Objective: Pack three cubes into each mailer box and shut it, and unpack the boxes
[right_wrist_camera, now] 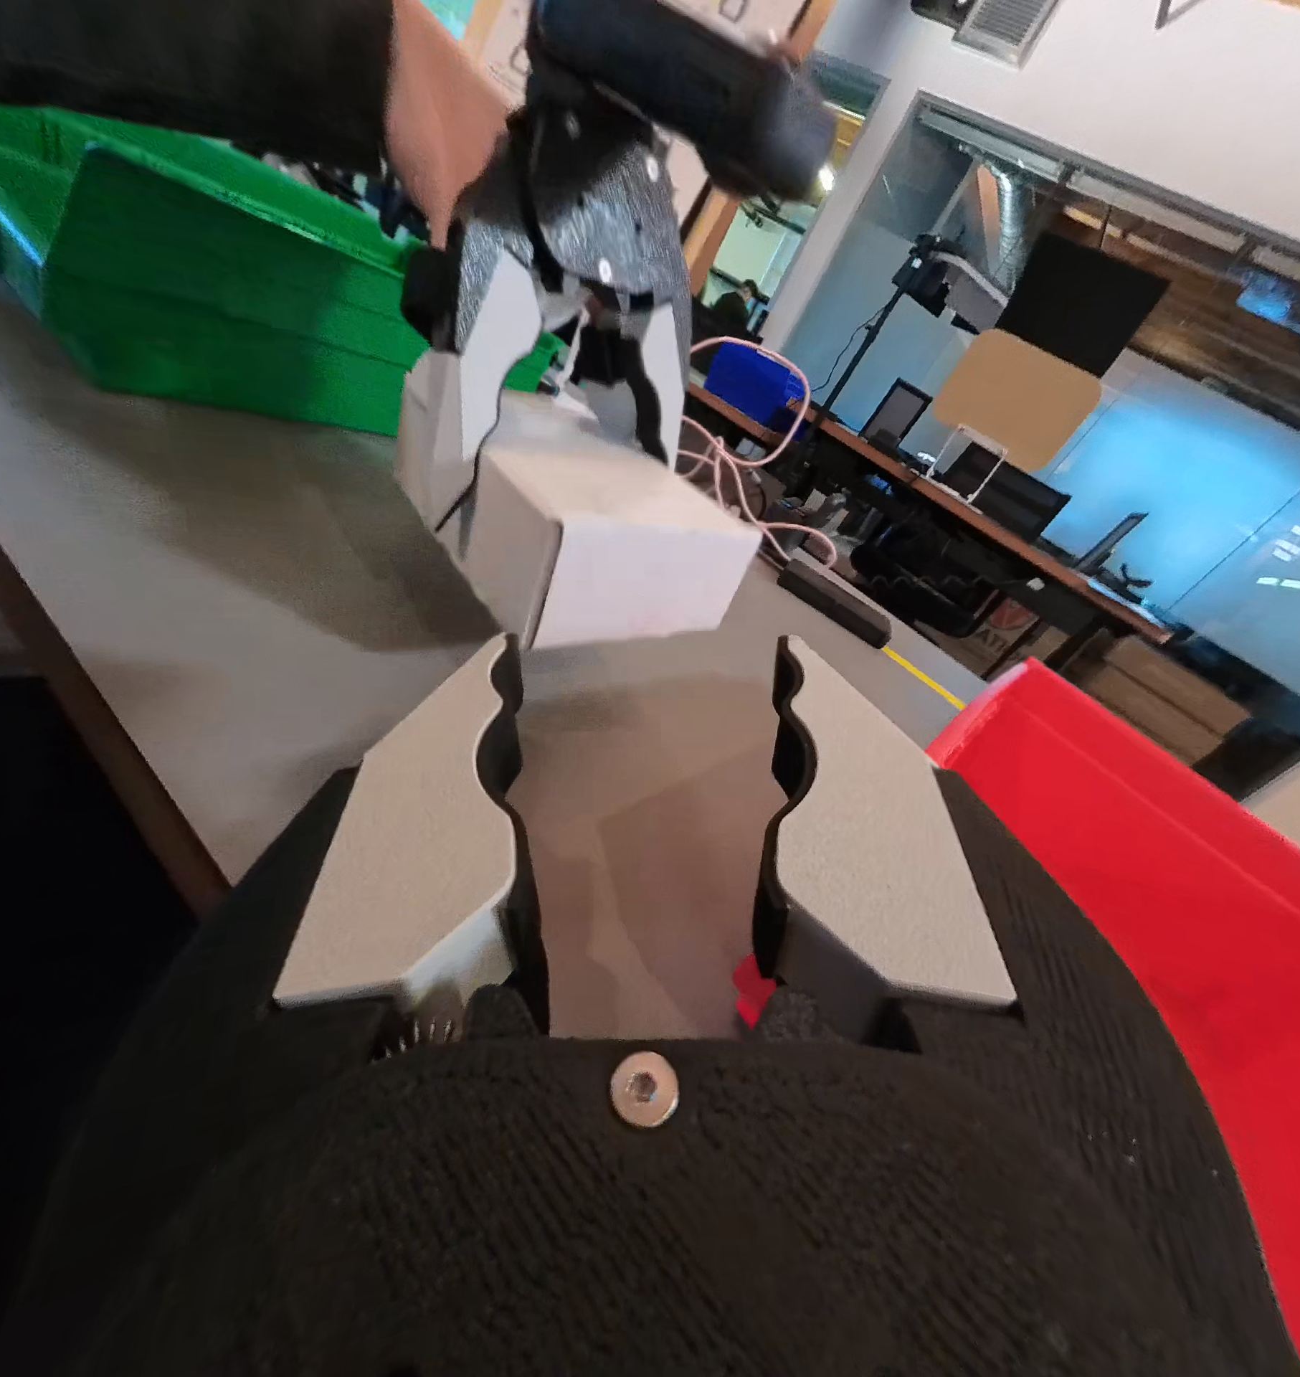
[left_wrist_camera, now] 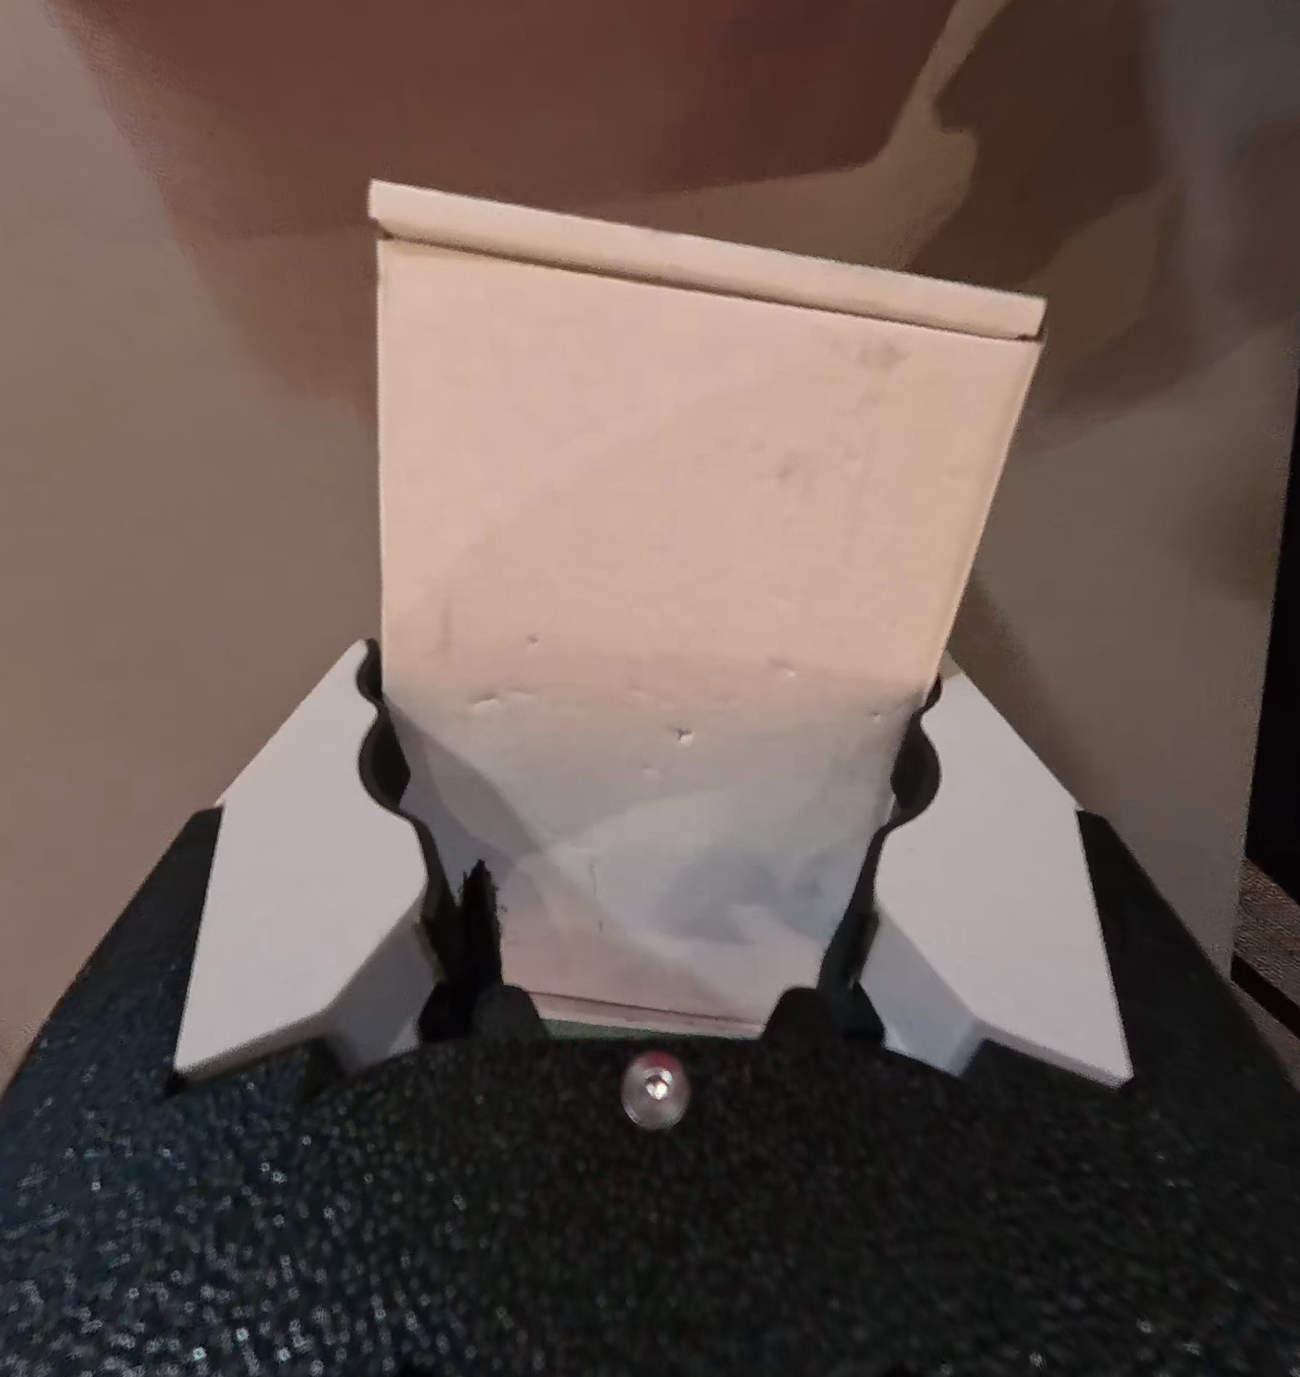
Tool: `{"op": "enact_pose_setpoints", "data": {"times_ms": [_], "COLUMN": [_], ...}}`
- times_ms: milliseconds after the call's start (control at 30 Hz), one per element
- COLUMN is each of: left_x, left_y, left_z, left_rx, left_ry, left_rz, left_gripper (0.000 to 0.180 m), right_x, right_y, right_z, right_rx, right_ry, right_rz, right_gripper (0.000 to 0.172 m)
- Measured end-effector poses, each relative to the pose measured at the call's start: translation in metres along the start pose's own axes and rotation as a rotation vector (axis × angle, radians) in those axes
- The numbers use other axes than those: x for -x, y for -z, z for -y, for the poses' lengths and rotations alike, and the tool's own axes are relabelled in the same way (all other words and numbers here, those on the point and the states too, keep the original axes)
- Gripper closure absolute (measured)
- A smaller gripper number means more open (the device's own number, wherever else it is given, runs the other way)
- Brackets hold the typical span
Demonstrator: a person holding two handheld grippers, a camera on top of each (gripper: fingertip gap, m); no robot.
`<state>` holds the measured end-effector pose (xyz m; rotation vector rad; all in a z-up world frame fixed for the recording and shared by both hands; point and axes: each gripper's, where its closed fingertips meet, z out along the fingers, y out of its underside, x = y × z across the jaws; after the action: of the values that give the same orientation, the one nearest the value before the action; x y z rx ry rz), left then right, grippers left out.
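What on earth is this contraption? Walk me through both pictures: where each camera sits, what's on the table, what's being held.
There is no robot: a person carries a hand-held two-finger gripper in each hand, with a camera on each looking along its fingers. The left camera shows the left gripper clamping a closed white mailer box by its sides. The right camera shows the right gripper open, nothing between its fingers, above a grey table. Farther off it shows that same box lifted off the table in the left gripper. A green bin sits at the back left and a red bin at the right.
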<state>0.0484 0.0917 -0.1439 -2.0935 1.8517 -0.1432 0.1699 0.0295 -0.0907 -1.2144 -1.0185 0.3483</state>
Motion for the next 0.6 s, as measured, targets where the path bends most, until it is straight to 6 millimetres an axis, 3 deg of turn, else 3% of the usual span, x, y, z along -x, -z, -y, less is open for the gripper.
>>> {"op": "enact_pose_setpoints", "data": {"times_ms": [167, 400, 467, 600], "left_x": [-0.01, -0.009, -0.012, -0.01], "left_y": [-0.033, -0.033, -0.033, -0.035], "left_z": [0.011, 0.008, -0.002, -0.034], "left_rx": [-0.012, -0.067, -0.066, -0.029], "left_ry": [0.069, 0.202, 0.218, 0.262], "left_rz": [-0.023, 0.029, 0.043, 0.11], "left_gripper": [0.048, 0.028, 0.021, 0.025], "right_x": [0.008, 0.013, 0.015, 0.026], "right_y": [-0.001, -0.004, -0.004, -0.009], "right_z": [0.001, -0.002, -0.001, 0.003], "right_rx": [-0.006, 0.008, -0.001, -0.021], "right_ry": [0.083, 0.143, 0.161, 0.177], "right_rz": [0.009, 0.006, 0.01, 0.055], "right_gripper": [0.105, 0.105, 0.104, 0.103]}}
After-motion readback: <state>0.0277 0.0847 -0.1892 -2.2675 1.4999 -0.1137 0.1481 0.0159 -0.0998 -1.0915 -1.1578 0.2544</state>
